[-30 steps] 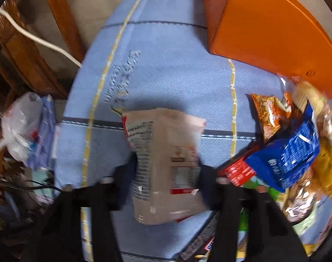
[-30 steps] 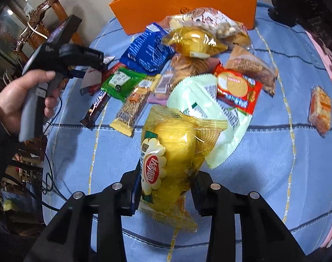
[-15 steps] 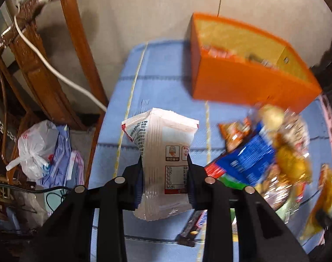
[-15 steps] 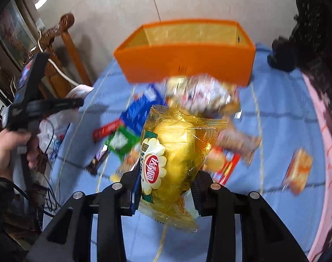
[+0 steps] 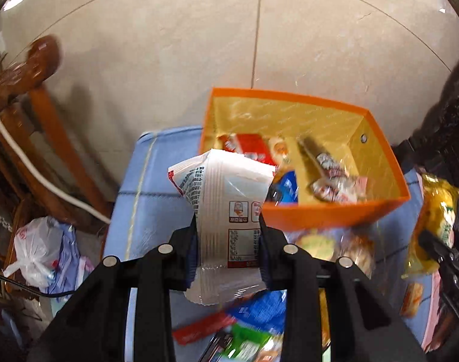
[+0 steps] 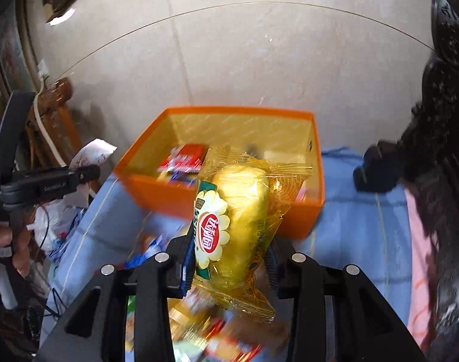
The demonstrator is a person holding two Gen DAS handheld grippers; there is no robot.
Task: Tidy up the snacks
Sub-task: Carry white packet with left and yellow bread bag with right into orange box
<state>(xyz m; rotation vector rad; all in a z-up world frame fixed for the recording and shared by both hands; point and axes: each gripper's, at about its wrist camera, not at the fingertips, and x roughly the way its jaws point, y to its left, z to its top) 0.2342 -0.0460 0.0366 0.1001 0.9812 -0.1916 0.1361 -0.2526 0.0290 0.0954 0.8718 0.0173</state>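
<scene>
Since the earlier frames both tools have risen from the surface and come closer to the orange box, whose inside now shows.

Left wrist view: the left tool (image 5: pixel 228 235) is closed on a white packet (image 5: pixel 229 226), held upright between its two fingers, above the blue cloth (image 5: pixel 151 187) that covers the surface. The packet's top overlaps the near left corner of the orange box (image 5: pixel 335 211). Inside the box lie a red packet (image 5: pixel 249 149), a blue packet (image 5: pixel 285 185) and a long clear wrapper (image 5: pixel 327 166). Loose snacks (image 5: pixel 244 328), blurred, lie on the cloth below the tool. At the right edge, the yellow bun packet (image 5: pixel 434 211) is seen in the other tool. A wooden chair (image 5: pixel 33 114) and a white plastic bag (image 5: pixel 36 247) stand to the left of the surface.

Right wrist view: the right tool (image 6: pixel 229 265) is closed on the yellow bun packet (image 6: pixel 238 211), tilted slightly, in front of the orange box (image 6: pixel 175 193). A red packet (image 6: pixel 184 160) lies in the box. At left, a hand (image 6: pixel 6 247) holds the left tool (image 6: pixel 87 172) with the white packet (image 6: pixel 92 154). Blurred snacks (image 6: pixel 199 325) lie on the blue cloth (image 6: pixel 359 211) beneath.
</scene>
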